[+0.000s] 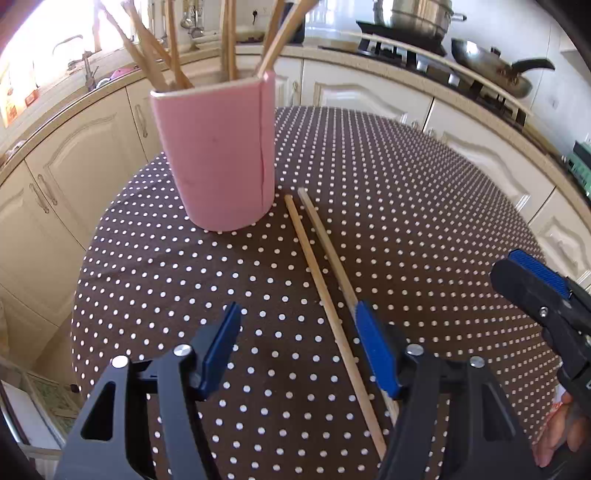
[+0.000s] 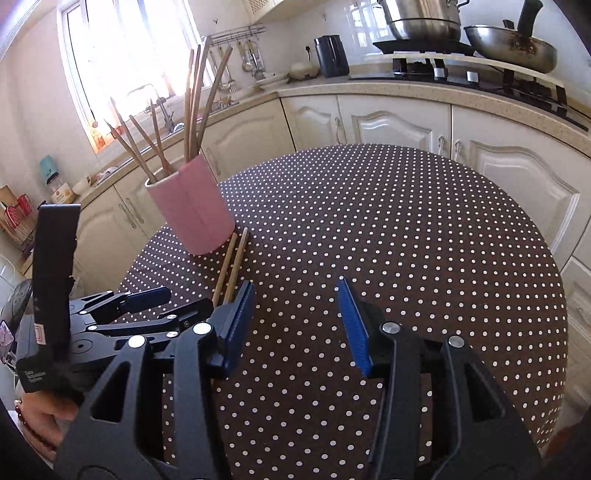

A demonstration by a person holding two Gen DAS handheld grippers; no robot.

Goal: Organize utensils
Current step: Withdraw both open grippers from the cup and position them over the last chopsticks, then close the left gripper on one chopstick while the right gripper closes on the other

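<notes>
Steel pot, wok, kettle

Black tool, blue ribbed pads, silver screws

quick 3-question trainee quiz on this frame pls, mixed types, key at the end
1. True or false: both loose chopsticks lie flat on the dotted tablecloth.
2. Where does the pink holder stand relative to the far ends of those chopsticks? A) just beside them, on their left in the left wrist view B) on top of them C) at the opposite table edge
3. Fill in: the left gripper is ____ , with one loose chopstick passing between its fingers and the other running behind its right-hand pad.

Key
1. True
2. A
3. open; the right gripper is open too, with only cloth between its fingers.
</notes>
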